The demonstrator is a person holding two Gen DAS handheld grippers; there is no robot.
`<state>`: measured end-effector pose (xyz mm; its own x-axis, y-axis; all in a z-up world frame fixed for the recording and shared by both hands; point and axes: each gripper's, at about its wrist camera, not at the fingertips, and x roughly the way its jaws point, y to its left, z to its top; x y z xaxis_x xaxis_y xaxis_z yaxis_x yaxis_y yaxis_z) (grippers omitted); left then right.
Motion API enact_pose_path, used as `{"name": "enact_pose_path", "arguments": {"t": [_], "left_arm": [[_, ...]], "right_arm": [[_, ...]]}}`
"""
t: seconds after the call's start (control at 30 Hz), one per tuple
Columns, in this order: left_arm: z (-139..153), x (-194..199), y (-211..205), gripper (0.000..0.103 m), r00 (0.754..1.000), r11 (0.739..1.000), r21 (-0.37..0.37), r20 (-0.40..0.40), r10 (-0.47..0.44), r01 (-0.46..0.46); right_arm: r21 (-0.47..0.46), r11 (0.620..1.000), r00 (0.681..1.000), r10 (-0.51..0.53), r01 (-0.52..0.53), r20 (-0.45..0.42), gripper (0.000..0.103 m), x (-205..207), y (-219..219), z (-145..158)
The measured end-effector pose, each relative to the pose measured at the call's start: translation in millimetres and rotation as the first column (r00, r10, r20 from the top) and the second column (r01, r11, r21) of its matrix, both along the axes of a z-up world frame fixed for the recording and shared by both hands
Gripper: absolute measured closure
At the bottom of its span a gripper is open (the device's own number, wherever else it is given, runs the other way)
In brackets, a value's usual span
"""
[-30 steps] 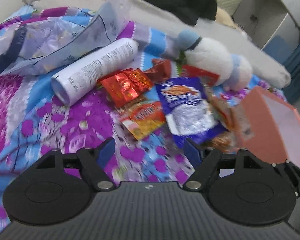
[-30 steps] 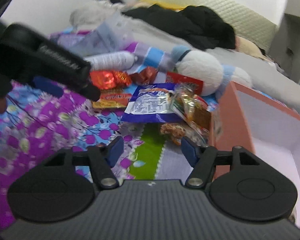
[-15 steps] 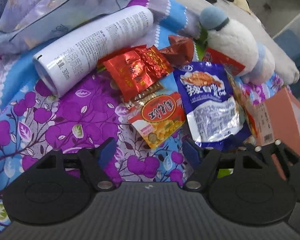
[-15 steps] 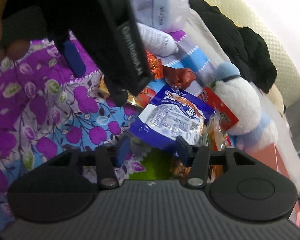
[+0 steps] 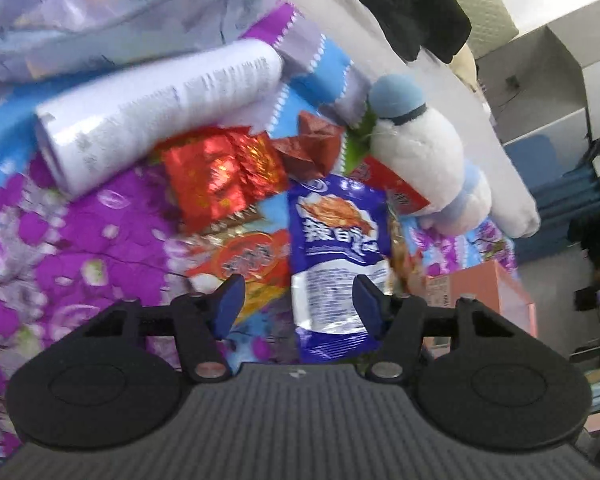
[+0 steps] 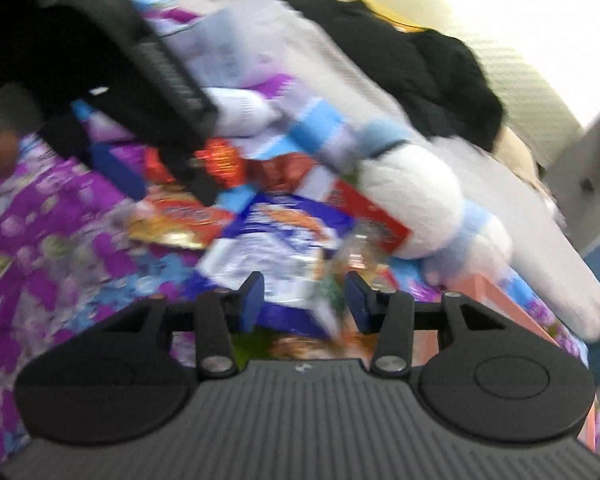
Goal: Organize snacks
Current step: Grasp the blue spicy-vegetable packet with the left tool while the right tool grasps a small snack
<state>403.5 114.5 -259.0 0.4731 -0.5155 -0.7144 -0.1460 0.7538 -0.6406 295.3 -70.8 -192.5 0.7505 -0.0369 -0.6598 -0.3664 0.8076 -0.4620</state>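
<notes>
A heap of snack packets lies on a purple floral bedspread. A blue-and-white packet [image 5: 336, 256] lies in the middle, a shiny red foil packet [image 5: 220, 176] and an orange packet [image 5: 252, 264] to its left. My left gripper [image 5: 298, 306] is open, its fingers straddling the blue packet's lower end just above it. My right gripper [image 6: 306, 302] is open over the same blue packet [image 6: 276, 244] and a clear wrapped snack [image 6: 356, 256]. The left gripper [image 6: 156, 184] shows at the upper left of the blurred right wrist view.
A white cylindrical can [image 5: 156, 112] lies at the left of the heap. A white and blue plush toy [image 5: 420, 160] lies at the right. An open orange-pink box [image 5: 484, 292] stands at the right. A clear plastic bag [image 5: 100, 12] and dark clothes [image 5: 416, 4] lie behind.
My left gripper has moved right and forward, from over the orange packet to over the blue one. My right gripper has swung up and closer to the heap. Both stay open.
</notes>
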Motion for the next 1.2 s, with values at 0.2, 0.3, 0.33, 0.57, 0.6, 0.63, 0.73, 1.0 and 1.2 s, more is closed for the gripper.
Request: {"name": "enact_pose_path", "arguments": {"t": [0.2,0.3,0.33,0.57,0.6,0.63,0.73,1.0,1.2], "left_arm": [[-23.0,12.4,-20.9,0.036,0.998,0.998,-0.056,-0.055,-0.028,0.025],[-33.9,15.3,-28.2,0.036,0.996,0.997,-0.063,-0.084,-0.042,0.036],[-37.6,15.9,-30.0,0.036,0.995,0.997,-0.071,-0.093,-0.045,0.038],[-52.4,18.6,-42.4,0.038,0.991,0.991,-0.128,-0.127,-0.052,0.035],[-52.7,18.4,-43.8,0.040,0.991,0.991,-0.126,-0.124,-0.054,0.038],[-52.4,18.6,-45.4,0.049,0.991,0.991,-0.123,-0.120,-0.060,0.045],[-47.9,16.1,-45.6,0.077,0.991,0.994,-0.103,-0.119,-0.056,0.043],[-6.1,-5.2,-37.7,0.095,0.995,0.995,-0.076,-0.078,-0.064,0.058],[16.9,-38.0,-31.8,0.097,0.995,0.996,-0.030,-0.053,-0.087,0.086]], "right_arm": [[0.006,0.994,0.994,-0.108,0.108,-0.029,0.068,26.6,-24.9,-11.2],[0.022,0.991,0.990,-0.127,0.129,-0.061,0.071,35.2,-32.7,-18.2],[0.027,0.990,0.988,-0.135,0.137,-0.070,0.077,36.7,-35.0,-20.5],[0.038,0.989,0.986,-0.136,0.140,-0.094,0.098,35.8,-34.2,-22.6],[0.042,0.988,0.986,-0.142,0.147,-0.092,0.098,34.9,-34.9,-20.8],[0.046,0.987,0.985,-0.147,0.152,-0.092,0.098,33.3,-35.4,-18.6],[0.049,0.986,0.983,-0.156,0.161,-0.094,0.099,27.3,-38.3,-12.7],[0.061,0.983,0.981,-0.164,0.171,-0.103,0.099,6.4,-42.2,8.9],[0.072,0.987,0.985,-0.135,0.143,-0.112,0.099,-20.6,-35.6,18.7]]}}
